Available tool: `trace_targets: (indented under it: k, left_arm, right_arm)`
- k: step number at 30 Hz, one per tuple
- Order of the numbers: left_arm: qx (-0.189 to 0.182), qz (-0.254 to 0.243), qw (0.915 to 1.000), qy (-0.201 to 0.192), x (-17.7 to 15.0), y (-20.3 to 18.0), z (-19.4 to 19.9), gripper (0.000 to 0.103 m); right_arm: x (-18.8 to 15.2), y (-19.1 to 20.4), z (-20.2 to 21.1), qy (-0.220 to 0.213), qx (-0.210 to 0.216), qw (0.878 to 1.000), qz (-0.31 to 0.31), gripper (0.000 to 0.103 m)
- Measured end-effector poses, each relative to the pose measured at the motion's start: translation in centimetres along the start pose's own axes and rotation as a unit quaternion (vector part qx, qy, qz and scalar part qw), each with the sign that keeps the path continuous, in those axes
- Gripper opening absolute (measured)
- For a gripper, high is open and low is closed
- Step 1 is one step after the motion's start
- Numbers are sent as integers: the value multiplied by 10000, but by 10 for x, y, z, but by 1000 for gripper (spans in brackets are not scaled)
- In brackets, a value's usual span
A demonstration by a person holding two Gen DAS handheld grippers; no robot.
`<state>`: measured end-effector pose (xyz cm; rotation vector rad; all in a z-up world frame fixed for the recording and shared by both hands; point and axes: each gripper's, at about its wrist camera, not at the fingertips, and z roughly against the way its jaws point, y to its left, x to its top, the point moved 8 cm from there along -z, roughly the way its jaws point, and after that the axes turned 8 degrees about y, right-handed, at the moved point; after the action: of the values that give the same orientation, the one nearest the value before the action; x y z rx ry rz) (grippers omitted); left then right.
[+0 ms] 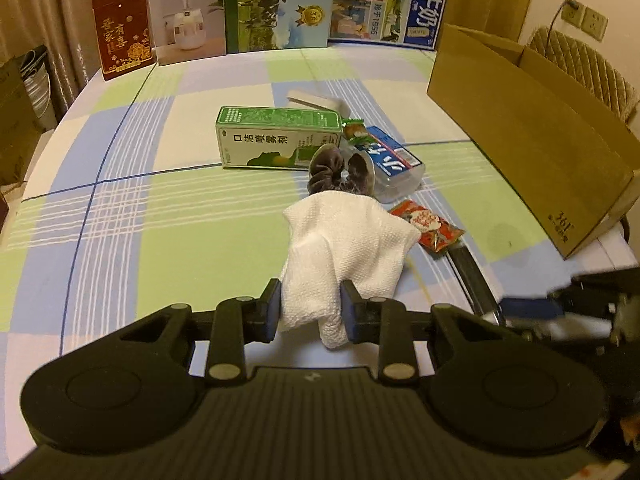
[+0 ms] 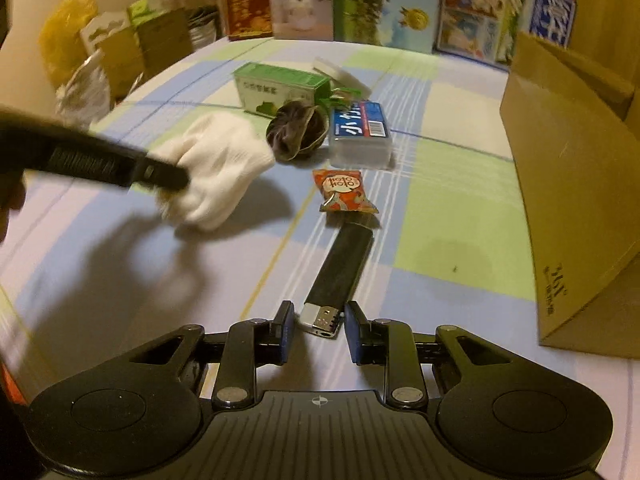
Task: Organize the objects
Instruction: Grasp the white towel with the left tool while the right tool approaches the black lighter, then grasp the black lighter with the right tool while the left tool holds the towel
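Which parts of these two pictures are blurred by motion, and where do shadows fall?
Left wrist view: the right gripper at the right edge is smeared; the cloth is sharp. Right wrist view: the left gripper is blurred and throws a dark shadow on the tablecloth; the lighter is sharp.

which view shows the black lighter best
The right wrist view: the lighter lies whole between the open right hand-held gripper fingers. The left wrist view shows only a curved sliver at its edge.

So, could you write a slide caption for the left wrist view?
Left gripper holds a white cloth above the checked tablecloth, cardboard box at right.
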<state>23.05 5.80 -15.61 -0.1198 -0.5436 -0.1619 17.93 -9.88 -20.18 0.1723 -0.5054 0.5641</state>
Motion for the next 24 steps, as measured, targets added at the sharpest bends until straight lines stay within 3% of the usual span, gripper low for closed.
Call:
trace_targets:
  k: [4,10,15,19,20,21,22,23,24]
  left_arm:
    - [-15,102,9999,-89,2,1,-4,27]
    - [-63,223,9996,-137,4,5,-8,30]
    - [-60,284,9994,-170,5,5,-11,32]
    - [-81,308,9993,-172,7,4,-12,34]
    - [-97,326,9993,-179,7,4,-11,36]
    - [-125,354,9991,-182,6,5,-11,38]
    - [-175,391,9989,-182,6,5,-10,41]
    - [-206,425,9987,-181,6,6,-10,44]
    - [-217,436,9986,-184,6,6,-10,49]
  right_arm:
    - [1,-10,-2,-66,-359,9993,-38,33]
    - [4,-35,-3,-82,-1012,9944,-302,35]
    - [11,-48,-7,-198,-1252,9908,-471,35]
    - [16,-50,-8,-295,-1082,9914,-678,37]
    - [16,-48,-6,-334,-1022,9918,-691,45]
    - [15,-45,-4,-365,-957,9922,-711,64]
    - [15,-42,-1,-415,-864,9925,-756,73]
    - [14,-40,1,-464,-792,9926,-797,80]
    - [13,-37,2,-490,-748,9928,-799,80]
